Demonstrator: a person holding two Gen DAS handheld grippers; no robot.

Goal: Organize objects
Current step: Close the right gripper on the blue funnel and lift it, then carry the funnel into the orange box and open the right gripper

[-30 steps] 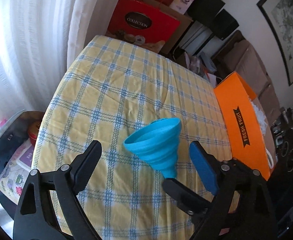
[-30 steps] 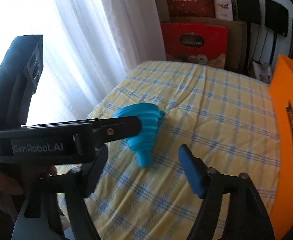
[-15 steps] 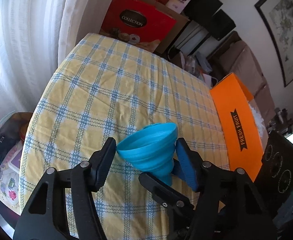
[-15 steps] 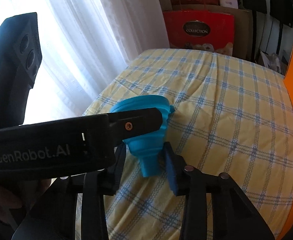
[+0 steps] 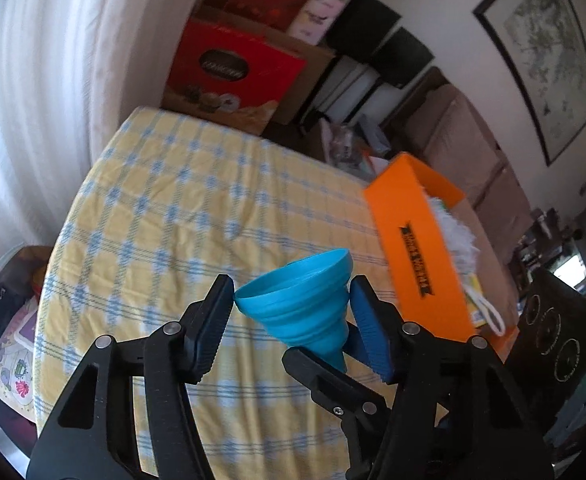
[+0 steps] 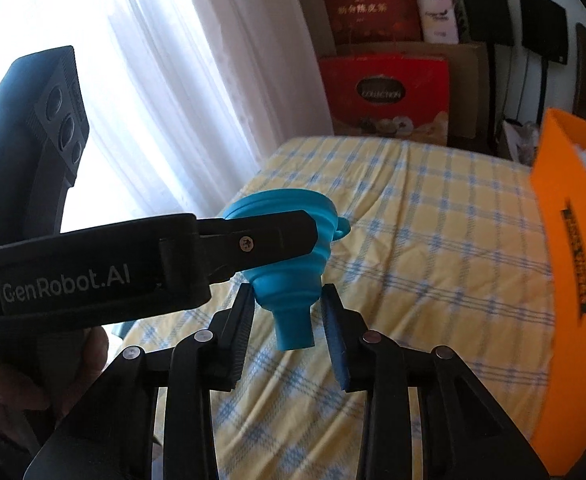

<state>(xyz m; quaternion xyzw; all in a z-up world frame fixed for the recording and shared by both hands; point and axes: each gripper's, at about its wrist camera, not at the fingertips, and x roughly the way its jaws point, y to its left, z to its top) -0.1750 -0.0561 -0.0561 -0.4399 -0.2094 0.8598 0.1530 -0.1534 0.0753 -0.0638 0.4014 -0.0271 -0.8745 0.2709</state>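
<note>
Here the blue funnel (image 5: 307, 312) is gripped by both tongs at once: its wide rim is pinched between the pads of the left tongs (image 5: 291, 322), and its narrower lower cone is clamped by the right tongs (image 6: 289, 320), whose jaws have just been closing on it. The funnel is held spout-down, clear above the yellow checked counter (image 5: 197, 216). To the funnel's right, an orange box (image 5: 417, 248) is seen standing on the counter's edge.
</note>
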